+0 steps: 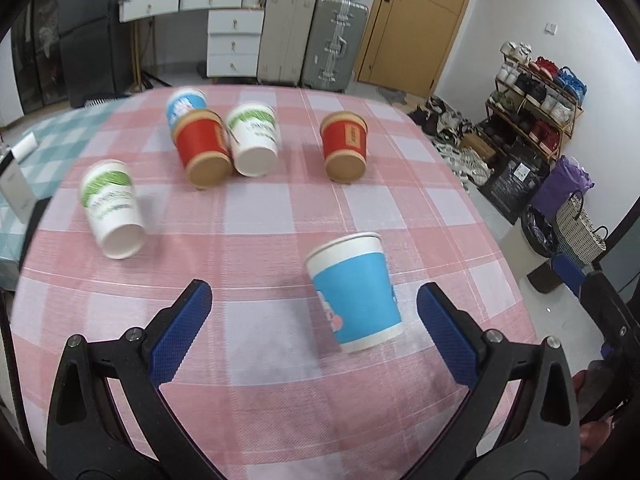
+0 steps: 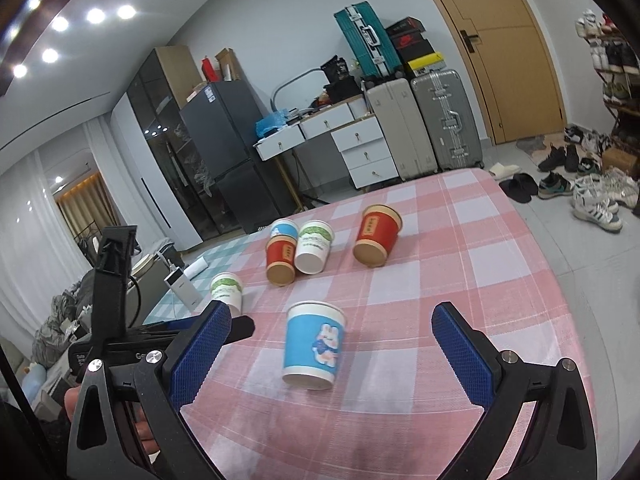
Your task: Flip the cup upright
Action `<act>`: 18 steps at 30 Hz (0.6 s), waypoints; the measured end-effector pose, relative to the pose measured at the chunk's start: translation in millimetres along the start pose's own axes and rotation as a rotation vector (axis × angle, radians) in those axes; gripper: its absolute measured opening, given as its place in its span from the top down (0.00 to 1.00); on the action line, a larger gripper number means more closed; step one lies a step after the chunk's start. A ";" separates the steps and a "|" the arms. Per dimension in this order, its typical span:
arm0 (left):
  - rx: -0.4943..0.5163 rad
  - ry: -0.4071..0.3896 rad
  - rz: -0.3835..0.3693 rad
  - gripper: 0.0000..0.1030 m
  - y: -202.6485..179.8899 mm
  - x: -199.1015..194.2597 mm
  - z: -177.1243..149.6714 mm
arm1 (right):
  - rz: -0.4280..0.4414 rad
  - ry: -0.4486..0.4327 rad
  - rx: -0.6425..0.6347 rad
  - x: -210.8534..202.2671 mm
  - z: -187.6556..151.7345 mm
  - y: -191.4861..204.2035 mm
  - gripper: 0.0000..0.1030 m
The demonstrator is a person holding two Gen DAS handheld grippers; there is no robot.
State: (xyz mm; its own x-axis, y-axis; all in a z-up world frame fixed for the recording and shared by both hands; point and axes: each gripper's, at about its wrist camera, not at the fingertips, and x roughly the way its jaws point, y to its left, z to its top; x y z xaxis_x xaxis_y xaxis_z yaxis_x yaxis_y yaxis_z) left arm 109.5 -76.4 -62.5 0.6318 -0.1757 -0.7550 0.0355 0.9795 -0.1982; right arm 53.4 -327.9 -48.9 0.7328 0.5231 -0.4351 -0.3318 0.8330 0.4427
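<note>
Pink-and-white checked cloth covers the worktop (image 1: 280, 208), on which six paper cups stand or lie. Nearest both cameras is a blue cup with a cartoon rabbit print (image 2: 314, 346); it stands with its rim up and its narrower base on the cloth, slightly tilted in both fisheye views, and touches neither tool. Left tool (image 1: 314, 312): blue-padded fingers spread wide, nothing held; the blue cup sits between them, nearer the right-hand finger. Right tool (image 2: 332, 328): fingers likewise spread wide and empty, the same cup between them, closer to the tips than to the hinge. Farther back, a white cup with green print (image 1: 112, 216) appears mouth-down, alone at the left. A cluster of three follows: a red cup with brown bands (image 1: 202, 148), a second white-and-green cup (image 1: 254, 140) touching it, and a second blue cup (image 1: 186, 102) behind them. Another red cup (image 1: 345, 146) stands apart to the right. Motion blur prevents a firm reading of these far cups' orientation.
</note>
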 end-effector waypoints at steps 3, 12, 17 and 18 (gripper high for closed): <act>-0.012 0.053 -0.016 0.01 -9.6 30.9 6.8 | -0.001 0.016 0.033 7.0 0.9 -20.1 0.00; -0.049 0.153 -0.010 0.01 -17.0 93.1 22.0 | 0.008 0.042 0.091 27.0 -2.4 -56.3 0.00; -0.053 0.205 -0.038 0.07 -17.5 114.9 27.7 | 0.011 0.056 0.115 32.4 -4.0 -66.9 0.00; -0.054 0.209 -0.046 0.08 -17.1 117.3 28.4 | 0.012 0.058 0.118 33.3 -4.1 -68.1 0.00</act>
State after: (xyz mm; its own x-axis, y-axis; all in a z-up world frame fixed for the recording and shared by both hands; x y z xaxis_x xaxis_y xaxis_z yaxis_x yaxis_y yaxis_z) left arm 205.0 -110.9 -129.9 0.4562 -0.2426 -0.8561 0.0158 0.9642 -0.2648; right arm 98.0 -366.4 -96.7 0.6928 0.5449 -0.4723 -0.2654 0.8016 0.5357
